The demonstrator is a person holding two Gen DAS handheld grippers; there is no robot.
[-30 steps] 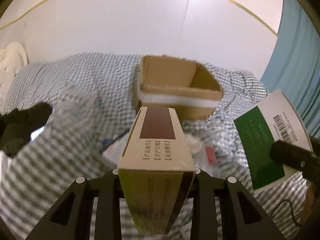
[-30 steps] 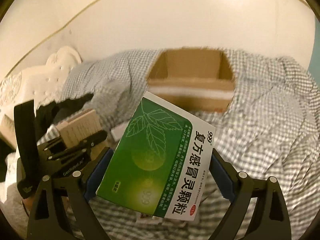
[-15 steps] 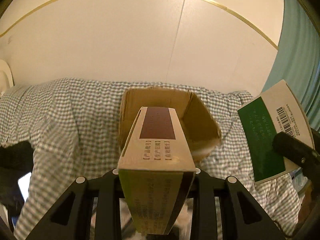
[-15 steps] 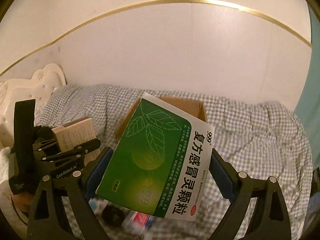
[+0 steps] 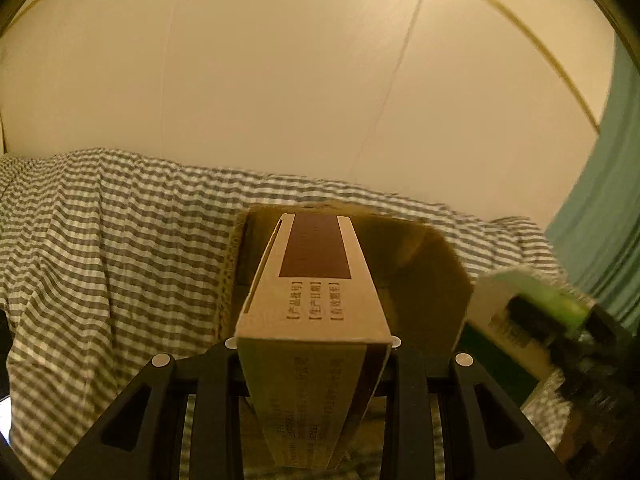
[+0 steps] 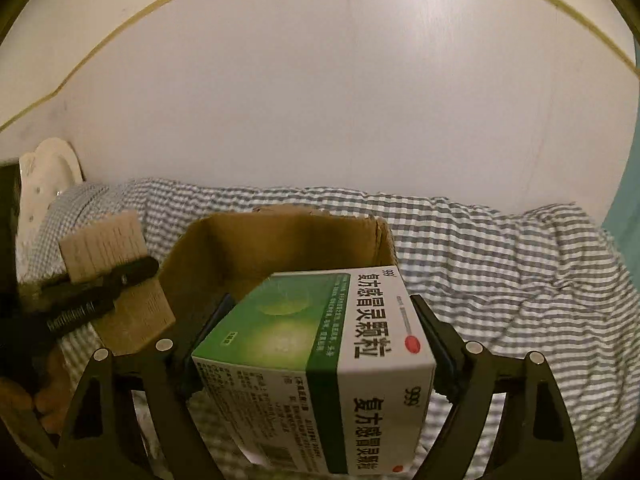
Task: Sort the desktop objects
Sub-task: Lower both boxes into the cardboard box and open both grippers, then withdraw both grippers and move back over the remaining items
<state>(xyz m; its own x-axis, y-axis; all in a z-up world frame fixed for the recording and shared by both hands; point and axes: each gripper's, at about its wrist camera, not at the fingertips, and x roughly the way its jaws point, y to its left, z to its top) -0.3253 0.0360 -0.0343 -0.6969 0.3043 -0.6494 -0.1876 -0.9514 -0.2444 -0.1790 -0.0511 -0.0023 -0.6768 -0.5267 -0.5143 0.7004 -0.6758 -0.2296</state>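
Both my grippers hang at the carton, each loaded. The left gripper is clamped on the tan box, its jaws pressed against both long sides, the box's far end reaching over the carton's near-left rim. The right gripper grips the green box, label up, its far end at the carton's near rim.

A second ago the carton sat far off on the checked cover, with small items strewn on the cloth near me; half a second ago it was nearer, and the green box stood tilted on edge. Now the carton fills the middle of both views and the green box has rolled to lie nearly flat. In the left view the green box shows smeared at far right, so I judge that hand is mid-swing.

My reading: the carry is nearly done and the drop comes next. Two boxes arriving at one opening could knock together, so I would release one, then the other.
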